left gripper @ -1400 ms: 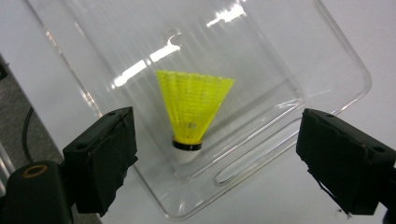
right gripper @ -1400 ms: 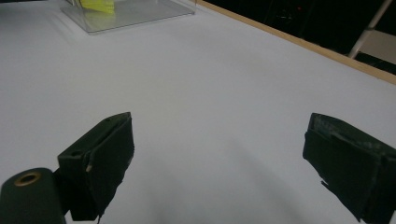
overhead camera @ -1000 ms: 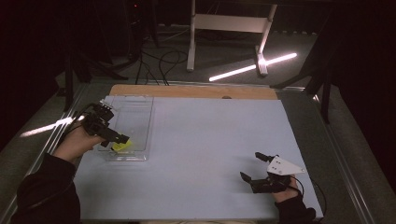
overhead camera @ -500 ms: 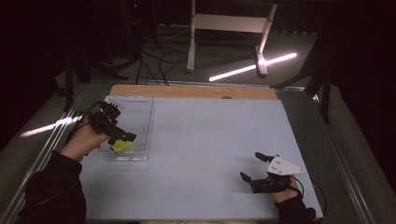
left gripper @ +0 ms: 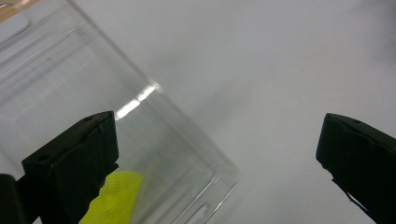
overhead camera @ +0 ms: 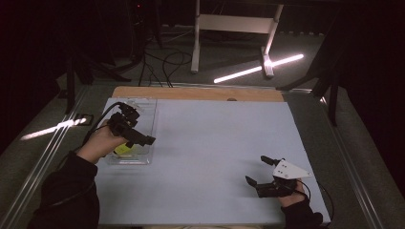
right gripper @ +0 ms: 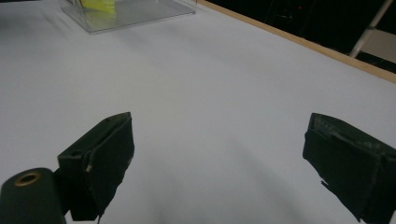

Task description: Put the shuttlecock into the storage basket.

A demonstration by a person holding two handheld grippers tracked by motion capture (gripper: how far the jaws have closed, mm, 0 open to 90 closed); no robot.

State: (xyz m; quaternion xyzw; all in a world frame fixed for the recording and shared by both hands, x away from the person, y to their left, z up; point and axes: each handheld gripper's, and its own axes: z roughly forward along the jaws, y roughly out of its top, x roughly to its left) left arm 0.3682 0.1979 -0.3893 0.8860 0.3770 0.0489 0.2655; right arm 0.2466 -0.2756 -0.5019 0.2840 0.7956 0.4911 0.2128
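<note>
The yellow piece (overhead camera: 124, 149) lies inside the clear tray (overhead camera: 143, 160), which stands along the left edge of the table (overhead camera: 215, 138), nearer to the front left corner than to the back one. The tray is long and narrow, and its long axis runs from the front edge toward the back edge of the table, parallel to the left edge. The yellow piece sits in the front end of the tray, close to the short front wall. It looks slightly longer than wide, but it is small and partly hidden behind the hand, so I cannot tell surely which way it points. The left gripper (overhead camera: 143, 140) hangs above the front part of the tray, with its tip over the right wall of the tray. In the left gripper view its jaws stand wide apart with nothing between them; one jaw is over the yellow piece (left gripper: 114, 198) and the other is over the bare table surface beside the tray (left gripper: 196, 168). I cannot tell if the jaw touches the piece. The right gripper (overhead camera: 258, 172) rests near the front right corner of the table, well apart from the tray. In the right gripper view its jaws are also spread wide and empty, and they look across the table toward the tray (right gripper: 135, 16) and the yellow piece (right gripper: 99, 4) far off.
</note>
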